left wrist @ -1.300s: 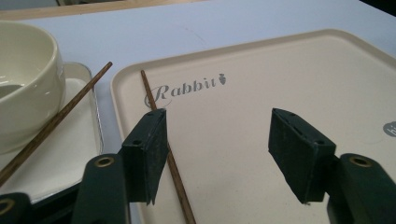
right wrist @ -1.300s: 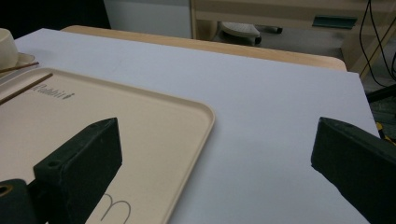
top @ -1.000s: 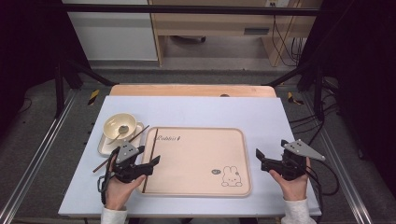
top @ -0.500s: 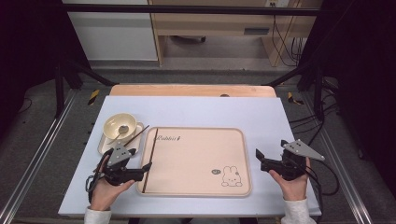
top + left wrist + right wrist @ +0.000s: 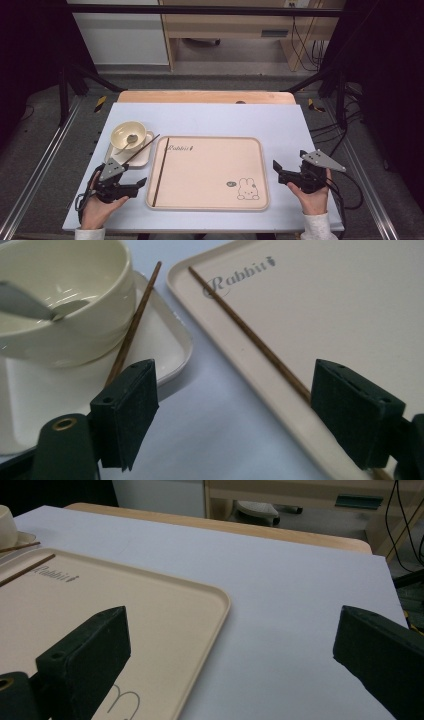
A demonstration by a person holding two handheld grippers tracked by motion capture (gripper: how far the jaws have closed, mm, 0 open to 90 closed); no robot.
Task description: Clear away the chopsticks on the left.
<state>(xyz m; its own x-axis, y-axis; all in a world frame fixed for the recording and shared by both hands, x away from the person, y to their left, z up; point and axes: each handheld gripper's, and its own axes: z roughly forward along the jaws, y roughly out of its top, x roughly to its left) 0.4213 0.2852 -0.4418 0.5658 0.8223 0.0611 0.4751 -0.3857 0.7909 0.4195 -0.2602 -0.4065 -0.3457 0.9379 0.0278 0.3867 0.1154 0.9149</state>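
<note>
Since the earlier frame our left gripper [image 5: 134,184] has drawn back off the tray [image 5: 210,205] toward the desk's near-left corner, jaws wide, empty. We log one chopstick [image 5: 160,171] along the tray's left rim, long axis near-to-far, just right of that gripper; the second [image 5: 141,149] lies aslant on the small plate [image 5: 145,160]. Right gripper [image 5: 278,170]: open, empty, well apart.

The beige tray [image 5: 320,315] bears the word "Rabbit" near its chopstick-side edge.

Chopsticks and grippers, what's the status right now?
Left gripper open, empty, beside the tray. Right gripper open, empty. One chopstick lies on the tray, the other chopstick across the small plate. Nothing in the way.
</note>
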